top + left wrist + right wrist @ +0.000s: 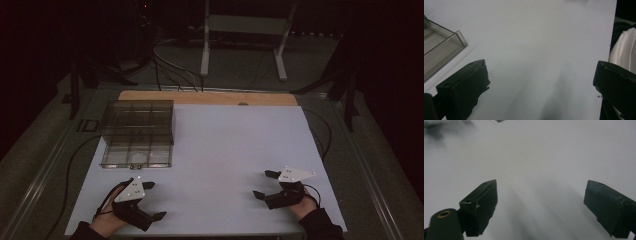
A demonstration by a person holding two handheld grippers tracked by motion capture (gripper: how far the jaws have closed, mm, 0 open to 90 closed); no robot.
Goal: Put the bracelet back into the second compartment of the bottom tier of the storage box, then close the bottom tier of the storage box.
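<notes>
A clear, smoke-tinted plastic box point(137, 132) with several compartments stands on the white table point(230, 150) at its back left. My left gripper point(154, 200) rests near the front left edge, just in front of the box, open and holding nothing. In the left gripper view its jaws point(541, 80) stand wide apart over bare white surface, with a corner of the box point(441, 47) at the left. At the front right, my right gripper point(265, 184) is open and points left. Its jaws point(541, 200) are spread wide over the bare table.
A wooden strip point(207, 97) runs along the table's far edge. Beyond it are cables point(170, 70) on the floor and the white legs of a stand point(205, 50). A white cloth-like fold point(624, 50) shows past the table edge in the left gripper view.
</notes>
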